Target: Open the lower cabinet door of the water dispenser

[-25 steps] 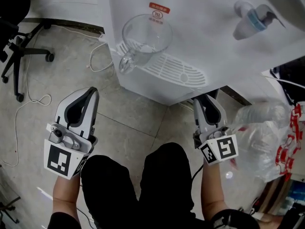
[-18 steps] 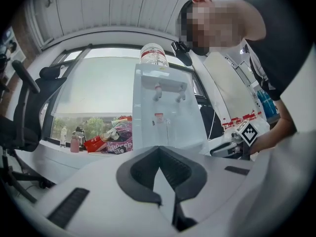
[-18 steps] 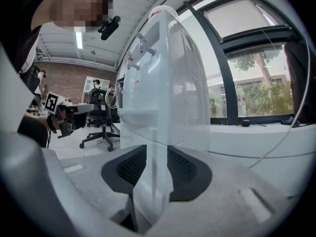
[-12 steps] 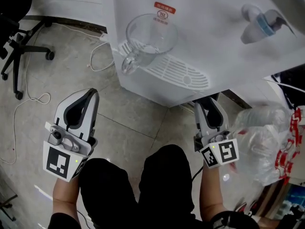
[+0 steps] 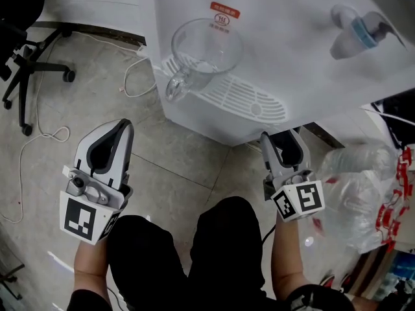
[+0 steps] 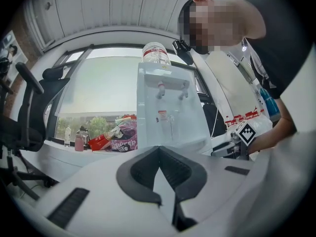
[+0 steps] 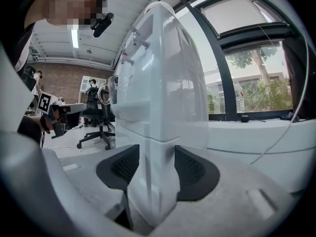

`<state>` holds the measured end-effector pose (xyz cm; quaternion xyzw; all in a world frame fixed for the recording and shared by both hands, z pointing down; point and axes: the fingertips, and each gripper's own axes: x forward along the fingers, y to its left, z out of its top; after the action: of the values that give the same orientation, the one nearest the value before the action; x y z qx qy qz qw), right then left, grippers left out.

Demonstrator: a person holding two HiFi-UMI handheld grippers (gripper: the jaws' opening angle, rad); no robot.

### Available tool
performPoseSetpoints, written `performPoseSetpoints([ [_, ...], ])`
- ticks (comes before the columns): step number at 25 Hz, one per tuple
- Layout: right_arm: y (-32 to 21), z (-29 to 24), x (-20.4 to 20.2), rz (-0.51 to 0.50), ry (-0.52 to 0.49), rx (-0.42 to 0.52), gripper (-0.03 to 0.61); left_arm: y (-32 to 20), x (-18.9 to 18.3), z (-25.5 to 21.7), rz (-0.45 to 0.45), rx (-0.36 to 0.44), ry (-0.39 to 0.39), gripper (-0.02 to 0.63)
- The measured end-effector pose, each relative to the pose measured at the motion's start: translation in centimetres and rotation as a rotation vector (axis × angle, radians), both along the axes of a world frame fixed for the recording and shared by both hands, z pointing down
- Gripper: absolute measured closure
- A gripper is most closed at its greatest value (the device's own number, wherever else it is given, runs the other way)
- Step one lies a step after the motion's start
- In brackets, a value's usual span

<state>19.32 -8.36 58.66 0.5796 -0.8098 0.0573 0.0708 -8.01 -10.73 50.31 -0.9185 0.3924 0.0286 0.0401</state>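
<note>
Handling first: the glossy white plastic lower cabinet door (image 7: 157, 172) looks to me like a light, stiff panel on a hinge. It's smooth enough that pads could slide off, so I'd take it by the free vertical edge rather than the flat face. It sits at the bottom of the tall white water dispenser (image 5: 292, 63), under the drip tray, and the head view can't see it past the overhang.

The right tongs (image 5: 280, 138) are on exactly that corner. Their jaws have just been opening and are spread wide, with the cabinet's corner edge between the pads. I can't see them pressing on it. The left tongs (image 5: 122, 127) hang well off to the side over the floor, pressed together with nothing in them.

A hard yank would probably rock the whole unit, and a clear glass mug (image 5: 204, 50) stands on the tray, so gently does it.

Counts:
- one dispenser
- one lower door
- one mug
- two taps (image 6: 160, 87)
- one clear water bottle (image 6: 156, 53) on top
- two tongs
- one black office chair (image 5: 26, 57)
- one crumpled clear plastic bag (image 5: 363, 186)
</note>
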Motion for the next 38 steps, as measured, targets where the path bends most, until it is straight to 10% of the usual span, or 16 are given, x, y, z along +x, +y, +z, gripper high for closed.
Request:
performPoseSetpoints([
  [38,0.6,0.3,0.0,0.049,0.018,0.015,0.399,0.3,-0.7,-0.3,-0.028,0.036,-0.002,0.604],
])
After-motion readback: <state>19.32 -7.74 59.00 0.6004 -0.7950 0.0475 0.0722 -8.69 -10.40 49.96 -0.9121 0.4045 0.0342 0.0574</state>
